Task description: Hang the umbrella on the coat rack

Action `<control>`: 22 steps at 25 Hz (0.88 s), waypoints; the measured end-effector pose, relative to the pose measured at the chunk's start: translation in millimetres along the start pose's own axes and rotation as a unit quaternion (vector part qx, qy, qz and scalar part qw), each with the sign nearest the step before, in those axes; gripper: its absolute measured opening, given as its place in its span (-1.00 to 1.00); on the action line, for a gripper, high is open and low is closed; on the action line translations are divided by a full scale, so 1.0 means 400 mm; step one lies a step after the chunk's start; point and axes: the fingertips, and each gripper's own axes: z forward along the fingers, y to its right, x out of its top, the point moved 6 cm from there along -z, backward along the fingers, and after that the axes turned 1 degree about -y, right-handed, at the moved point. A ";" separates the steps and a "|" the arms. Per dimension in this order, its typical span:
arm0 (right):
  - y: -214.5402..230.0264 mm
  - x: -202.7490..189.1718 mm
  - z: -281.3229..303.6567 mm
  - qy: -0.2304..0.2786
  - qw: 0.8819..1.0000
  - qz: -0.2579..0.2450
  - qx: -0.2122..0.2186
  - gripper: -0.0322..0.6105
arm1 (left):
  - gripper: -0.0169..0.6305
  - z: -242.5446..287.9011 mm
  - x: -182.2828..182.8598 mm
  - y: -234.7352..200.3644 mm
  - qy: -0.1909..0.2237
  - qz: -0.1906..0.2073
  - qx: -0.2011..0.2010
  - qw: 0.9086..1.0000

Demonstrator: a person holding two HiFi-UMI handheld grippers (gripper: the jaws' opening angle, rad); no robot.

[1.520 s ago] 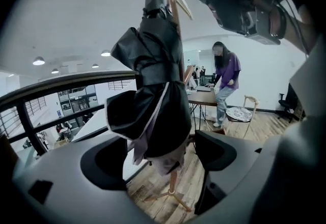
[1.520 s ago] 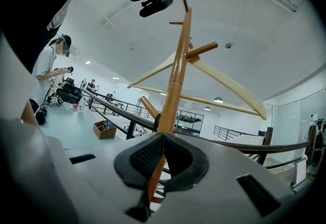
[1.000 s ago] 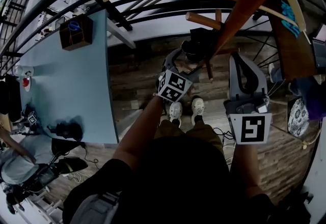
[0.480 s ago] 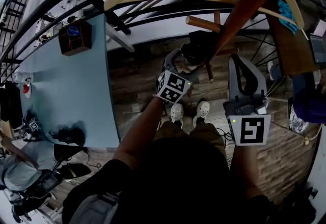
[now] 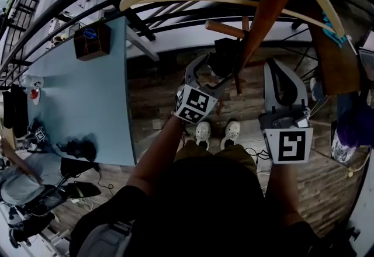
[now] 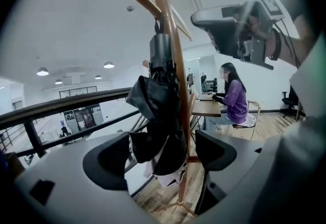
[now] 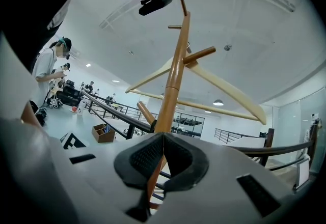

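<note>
Since umbrella (image 6: 155,111) apparently hangs from coat rack (image 6: 175,65), left hand-held gripper (image 6: 164,142) spread wide around it; right hand-held gripper (image 7: 162,154) closed, empty.

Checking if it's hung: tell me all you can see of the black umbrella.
The black folding umbrella is collapsed, its fabric canopy loose and crumpled, pale at the lower edge. Its cylindrical handle points up. It hangs upright against the wooden coat rack pole, below a peg. The left gripper has its jaws apart either side of the lower folds; whether they touch is unclear.
</note>
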 end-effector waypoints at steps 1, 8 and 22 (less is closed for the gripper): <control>0.003 0.001 0.000 0.003 1.000 0.001 0.002 -0.80 | 0.31 -0.011 0.014 0.000 0.005 0.004 0.003 1.000; 0.002 0.022 0.011 0.023 0.999 0.000 0.024 -0.81 | 0.31 -0.090 0.108 0.009 0.030 0.043 0.009 0.999; 0.005 0.064 0.001 0.044 0.998 -0.009 0.038 -0.81 | 0.30 -0.228 0.286 0.016 0.099 0.071 0.023 0.992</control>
